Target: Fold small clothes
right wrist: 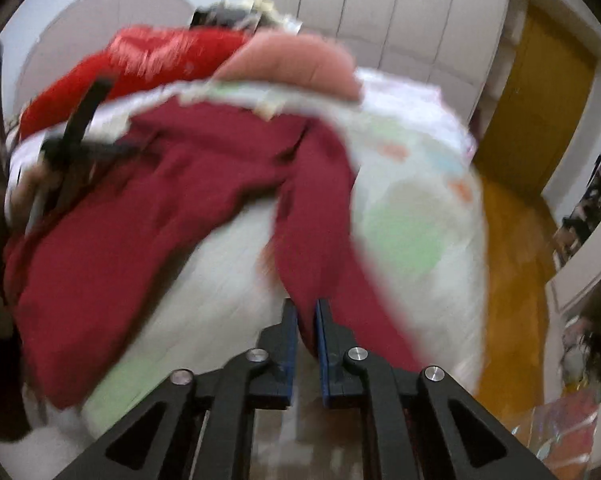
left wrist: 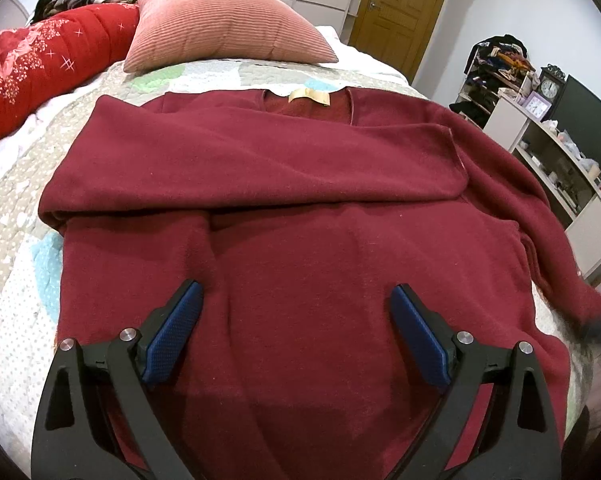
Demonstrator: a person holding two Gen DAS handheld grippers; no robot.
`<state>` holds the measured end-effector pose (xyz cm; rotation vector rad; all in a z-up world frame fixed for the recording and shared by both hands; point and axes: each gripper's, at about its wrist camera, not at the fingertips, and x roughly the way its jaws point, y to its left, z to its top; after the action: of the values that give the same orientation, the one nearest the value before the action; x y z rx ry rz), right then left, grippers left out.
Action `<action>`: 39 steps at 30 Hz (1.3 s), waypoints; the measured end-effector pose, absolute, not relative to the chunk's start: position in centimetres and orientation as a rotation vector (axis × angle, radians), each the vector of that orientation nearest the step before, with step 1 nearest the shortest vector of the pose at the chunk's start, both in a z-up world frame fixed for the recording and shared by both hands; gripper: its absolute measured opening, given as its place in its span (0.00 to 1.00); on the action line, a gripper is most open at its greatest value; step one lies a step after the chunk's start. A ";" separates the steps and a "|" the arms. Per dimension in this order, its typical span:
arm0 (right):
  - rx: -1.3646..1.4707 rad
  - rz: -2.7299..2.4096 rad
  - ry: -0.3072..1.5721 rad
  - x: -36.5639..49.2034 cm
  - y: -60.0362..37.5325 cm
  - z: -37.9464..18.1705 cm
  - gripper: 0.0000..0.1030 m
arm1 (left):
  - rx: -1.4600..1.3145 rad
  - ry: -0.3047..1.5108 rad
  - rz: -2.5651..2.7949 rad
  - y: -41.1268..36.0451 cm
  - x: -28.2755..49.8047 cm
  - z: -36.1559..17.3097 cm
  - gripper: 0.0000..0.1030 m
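Note:
A dark red sweater (left wrist: 300,200) lies flat on the bed, collar and tan label (left wrist: 309,96) at the far end. One sleeve is folded across its chest. My left gripper (left wrist: 296,292) hovers open over the lower body of the sweater, nothing between its blue pads (left wrist: 180,328). The other sleeve (left wrist: 540,232) trails off to the right. In the blurred right wrist view, my right gripper (right wrist: 306,304) is shut on the end of that sleeve (right wrist: 320,220). The left gripper (right wrist: 76,136) shows there as a dark blur at the left.
The bed has a pale patchwork quilt (left wrist: 20,240). A pink pillow (left wrist: 228,24) and a rolled red duvet (left wrist: 40,60) lie at its head. White shelves (left wrist: 560,160) with clutter stand right of the bed, a wooden door (left wrist: 404,12) behind.

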<state>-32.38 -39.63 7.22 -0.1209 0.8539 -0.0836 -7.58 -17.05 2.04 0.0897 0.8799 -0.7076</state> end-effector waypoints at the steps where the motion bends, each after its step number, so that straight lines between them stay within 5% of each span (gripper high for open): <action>1: -0.088 -0.068 0.904 -32.6 -38.9 5.7 0.07 | 0.088 0.880 -0.708 -17.0 -7.6 2.0 0.92; 6: 0.263 -0.050 0.840 -39.7 -39.8 5.4 0.11 | 0.083 0.883 -0.711 -17.0 -7.5 2.1 0.92; 10: 0.499 -0.287 0.691 -46.2 -45.0 7.1 0.43 | 0.082 0.882 -0.711 -17.0 -7.5 2.1 0.92; 19: 0.681 -0.447 0.705 -48.6 -48.9 5.1 0.44 | 0.078 0.882 -0.713 -16.9 -7.4 2.1 0.92; 21: 0.620 -0.467 0.731 -47.5 -48.4 4.2 0.37 | 0.077 0.882 -0.713 -16.9 -7.4 2.1 0.92; 23: 0.544 -0.476 0.719 -46.5 -48.4 5.1 0.04 | 0.077 0.882 -0.713 -16.9 -7.4 2.1 0.92; 32: 0.450 -0.717 0.478 -43.5 -58.9 16.8 0.04 | 0.057 0.883 -0.724 -16.7 -7.3 2.1 0.92; 39: 0.436 -0.715 0.523 -35.7 -61.9 20.2 0.04 | 0.016 0.885 -0.745 -16.2 -7.0 2.2 0.92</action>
<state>-35.67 -61.91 20.24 0.4355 0.5229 -0.7152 -7.01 -16.15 2.16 0.0163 0.8846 -0.7451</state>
